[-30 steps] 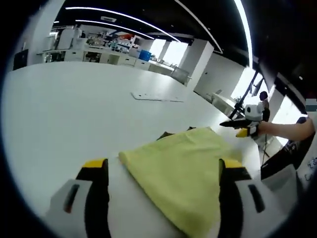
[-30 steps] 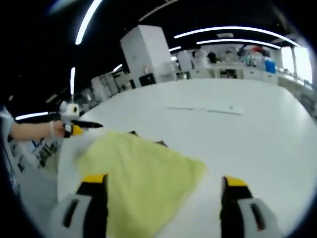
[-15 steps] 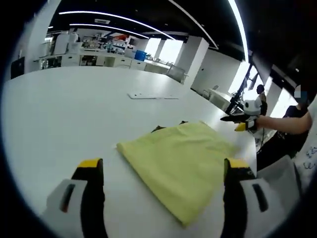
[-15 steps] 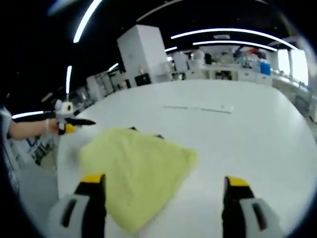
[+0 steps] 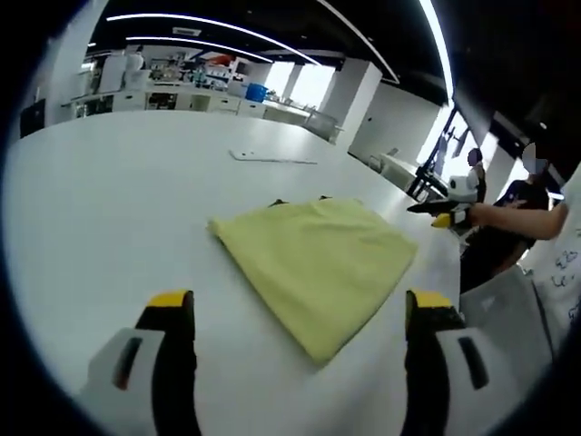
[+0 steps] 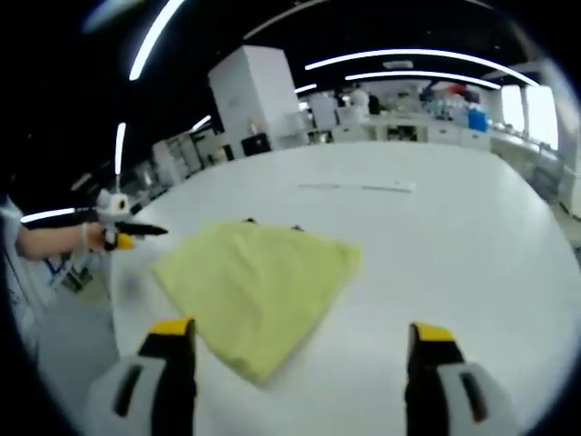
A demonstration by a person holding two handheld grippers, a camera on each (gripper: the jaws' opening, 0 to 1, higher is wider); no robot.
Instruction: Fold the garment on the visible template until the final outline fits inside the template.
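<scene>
In the left gripper view, the left gripper hangs above the white table, jaws spread wide and holding nothing. Ahead of it the folded yellow garment lies flat, its long axis running from the upper left to the lower right of the view, one corner pointing back toward the jaws. Small dark template corners peek out at its far edge. At the right, the right gripper is held off the table's edge.

In the right gripper view, the left gripper sits at the left. The garment lies between the views' jaws, with a corner toward the camera. The right gripper is wide open and empty.
</scene>
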